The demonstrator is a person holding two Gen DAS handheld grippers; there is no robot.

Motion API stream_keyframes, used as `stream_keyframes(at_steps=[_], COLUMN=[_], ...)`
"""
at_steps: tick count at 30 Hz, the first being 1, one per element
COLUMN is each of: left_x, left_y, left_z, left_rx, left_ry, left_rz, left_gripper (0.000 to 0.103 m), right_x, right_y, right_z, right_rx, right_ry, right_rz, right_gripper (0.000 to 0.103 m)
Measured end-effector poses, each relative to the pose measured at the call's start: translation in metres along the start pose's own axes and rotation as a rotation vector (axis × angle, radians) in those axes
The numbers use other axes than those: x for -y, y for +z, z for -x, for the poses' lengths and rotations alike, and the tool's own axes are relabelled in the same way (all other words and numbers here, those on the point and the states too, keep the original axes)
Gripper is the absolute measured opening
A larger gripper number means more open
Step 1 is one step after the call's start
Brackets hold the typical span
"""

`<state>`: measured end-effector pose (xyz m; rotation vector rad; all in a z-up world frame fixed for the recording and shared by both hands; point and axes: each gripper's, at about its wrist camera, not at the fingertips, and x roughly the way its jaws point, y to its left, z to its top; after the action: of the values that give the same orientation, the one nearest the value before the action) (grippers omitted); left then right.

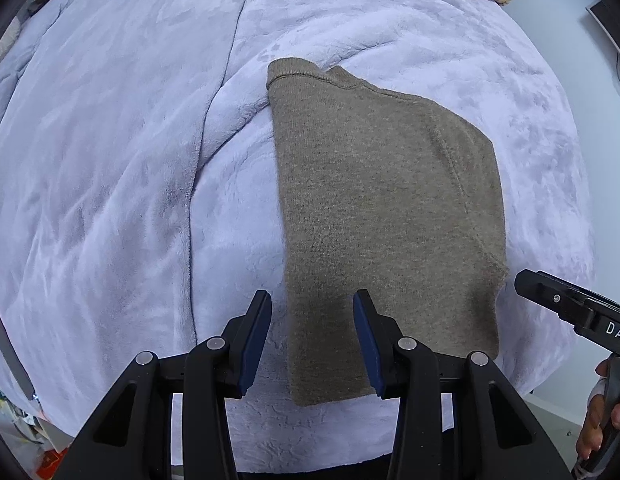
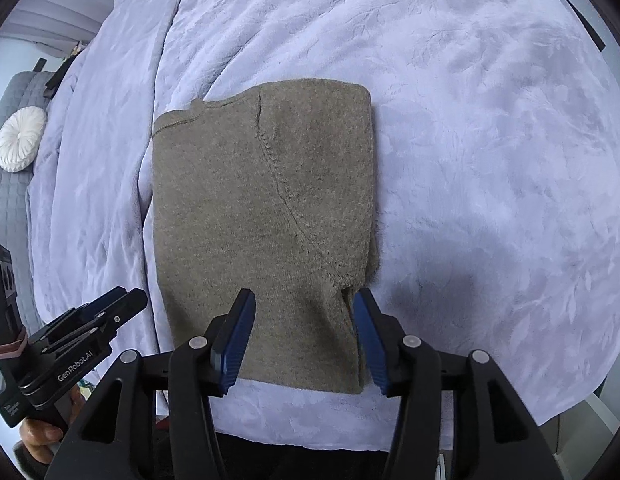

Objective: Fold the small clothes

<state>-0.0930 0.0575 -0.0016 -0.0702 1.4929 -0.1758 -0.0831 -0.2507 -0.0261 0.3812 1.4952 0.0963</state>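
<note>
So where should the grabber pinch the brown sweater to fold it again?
Probably the near bottom hem of the brown sweater, at its two corners, coming straight down from above. It lies flat on the lilac blanket, and that edge sits just under the open right gripper.

Sweater (image 2: 262, 216): brown-grey knit, folded lengthwise into a flat, narrow rectangle. It lies on the lavender plush blanket (image 2: 469, 140). Ribbed collar edge at the far end; sleeve seam runs diagonally across the top layer.
</note>
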Motion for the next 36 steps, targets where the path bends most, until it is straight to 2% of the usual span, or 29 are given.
stream_keyframes(at_steps=[2, 4, 5, 6, 7, 9, 12, 16, 17, 18, 20, 21, 22, 23, 36], left_x=[0.000, 0.001, 0.001, 0.000, 0.000, 0.000, -0.001, 0.000, 0.000, 0.000, 0.001, 0.002, 0.003, 0.003, -0.006], left_y=[0.001, 0.002, 0.002, 0.003, 0.003, 0.004, 0.005, 0.004, 0.004, 0.005, 0.006, 0.006, 0.007, 0.008, 0.014], left_z=[0.001, 0.002, 0.003, 0.003, 0.006, 0.009, 0.007, 0.009, 0.009, 0.010, 0.013, 0.015, 0.015, 0.016, 0.023], left_rx=[0.001, 0.003, 0.003, 0.008, 0.025, 0.040, 0.024, 0.030, 0.034, 0.037, 0.058, 0.064, 0.066, 0.068, 0.079], left_ry=[0.006, 0.019, 0.024, 0.034, 0.042, 0.049, 0.052, 0.056, 0.059, 0.061, 0.069, 0.076, 0.080, 0.084, 0.111], left_rz=[-0.002, -0.003, -0.004, -0.003, -0.003, -0.013, -0.010, 0.000, 0.000, 0.000, -0.002, -0.008, -0.012, -0.017, 0.044], left_gripper=[0.044, 0.044, 0.057, 0.081, 0.087, 0.087, 0.087, 0.087, 0.090, 0.103, 0.103, 0.103, 0.103, 0.103, 0.103], right_x=[-0.002, -0.004, -0.005, -0.007, -0.008, -0.011, -0.014, -0.018, -0.019, -0.020, -0.022, -0.023, -0.024, -0.024, -0.033], right_y=[0.001, 0.002, 0.002, 0.003, 0.003, 0.004, 0.004, 0.005, 0.005, 0.005, 0.006, 0.007, 0.007, 0.007, 0.010], right_z=[0.001, 0.001, 0.002, 0.002, 0.003, 0.003, 0.004, 0.005, 0.005, 0.006, 0.008, 0.009, 0.010, 0.011, 0.019], right_rx=[0.003, 0.003, 0.005, 0.008, 0.009, 0.009, 0.015, 0.025, 0.030, 0.037, 0.050, 0.059, 0.064, 0.070, 0.092], right_ry=[-0.015, -0.029, -0.034, -0.036, -0.037, -0.039, -0.048, -0.074, -0.084, -0.095, -0.118, -0.131, -0.143, -0.153, -0.175], right_rz=[0.008, 0.013, 0.017, 0.022, 0.027, 0.032, 0.036, 0.046, 0.050, 0.054, 0.060, 0.065, 0.070, 0.074, 0.106], right_gripper=[0.056, 0.071, 0.072, 0.073, 0.073, 0.074, 0.081, 0.081, 0.081, 0.082, 0.082, 0.088, 0.100, 0.102, 0.103])
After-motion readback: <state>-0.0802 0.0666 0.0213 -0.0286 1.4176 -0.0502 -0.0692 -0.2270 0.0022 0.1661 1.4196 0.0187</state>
